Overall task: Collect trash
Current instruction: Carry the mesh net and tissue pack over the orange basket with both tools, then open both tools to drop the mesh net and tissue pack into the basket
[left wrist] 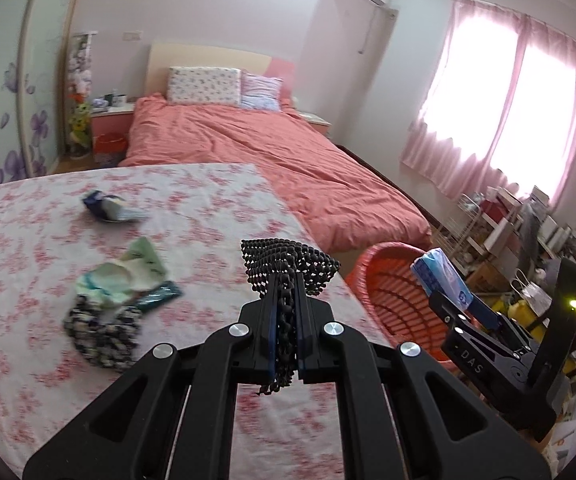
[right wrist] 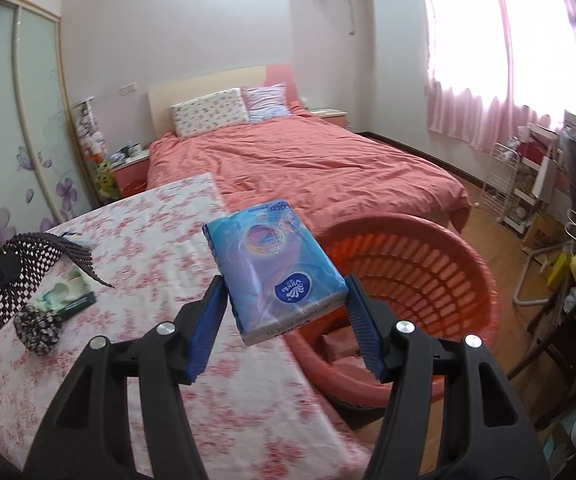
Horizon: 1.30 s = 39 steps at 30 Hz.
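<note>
Red slatted laundry basket (right wrist: 427, 280), on the floor just beside the floral-covered table (right wrist: 136, 248); what shows of its inside holds nothing. Blue tissue pack (right wrist: 276, 264), glossy wrapper, white logo: clamped between the right gripper (right wrist: 286, 320) pads, held over the table edge beside the basket. Black beaded mesh mat (left wrist: 288, 268): pinched in the clenched left gripper (left wrist: 286, 340). Crumpled wrappers (left wrist: 120, 276) lie on the table.
</note>
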Motion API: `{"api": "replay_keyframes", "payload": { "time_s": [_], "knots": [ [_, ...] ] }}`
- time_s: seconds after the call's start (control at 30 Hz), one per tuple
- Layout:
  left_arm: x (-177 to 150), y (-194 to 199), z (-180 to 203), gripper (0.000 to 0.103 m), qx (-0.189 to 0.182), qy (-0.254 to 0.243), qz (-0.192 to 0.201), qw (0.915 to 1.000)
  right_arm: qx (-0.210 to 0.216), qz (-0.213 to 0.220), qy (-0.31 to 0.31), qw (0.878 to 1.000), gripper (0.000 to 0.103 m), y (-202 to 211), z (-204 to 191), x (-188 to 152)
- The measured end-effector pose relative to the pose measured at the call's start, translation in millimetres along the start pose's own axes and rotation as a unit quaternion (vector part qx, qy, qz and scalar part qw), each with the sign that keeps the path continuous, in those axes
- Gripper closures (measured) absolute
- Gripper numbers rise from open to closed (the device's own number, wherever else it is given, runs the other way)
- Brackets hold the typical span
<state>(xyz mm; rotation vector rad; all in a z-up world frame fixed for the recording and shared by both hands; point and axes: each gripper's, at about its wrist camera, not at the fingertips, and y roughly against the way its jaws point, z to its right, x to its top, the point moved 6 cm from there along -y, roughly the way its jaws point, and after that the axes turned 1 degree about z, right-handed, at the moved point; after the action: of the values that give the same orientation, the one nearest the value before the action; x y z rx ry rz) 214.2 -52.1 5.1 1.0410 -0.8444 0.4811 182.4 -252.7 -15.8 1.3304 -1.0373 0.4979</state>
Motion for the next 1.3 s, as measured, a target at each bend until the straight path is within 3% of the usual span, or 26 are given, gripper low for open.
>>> {"api": "replay_keyframes", "payload": {
  "time_s": [0.6, 1.3],
  "knots": [
    [-14.8, -43.2, 97.5, 0.097, -0.058, -0.054, -0.034, 0.9963, -0.053, 0.001, -0.057, 0.997, 0.044, -2.1, 90.3, -8.1],
    [-25.3, -93.9, 156.4, 0.097, -0.107, -0.066, -0.075, 0.9892, -0.06, 0.001, -0.102, 0.993, 0.044, -19.7, 142.8, -5.2]
  ]
}}
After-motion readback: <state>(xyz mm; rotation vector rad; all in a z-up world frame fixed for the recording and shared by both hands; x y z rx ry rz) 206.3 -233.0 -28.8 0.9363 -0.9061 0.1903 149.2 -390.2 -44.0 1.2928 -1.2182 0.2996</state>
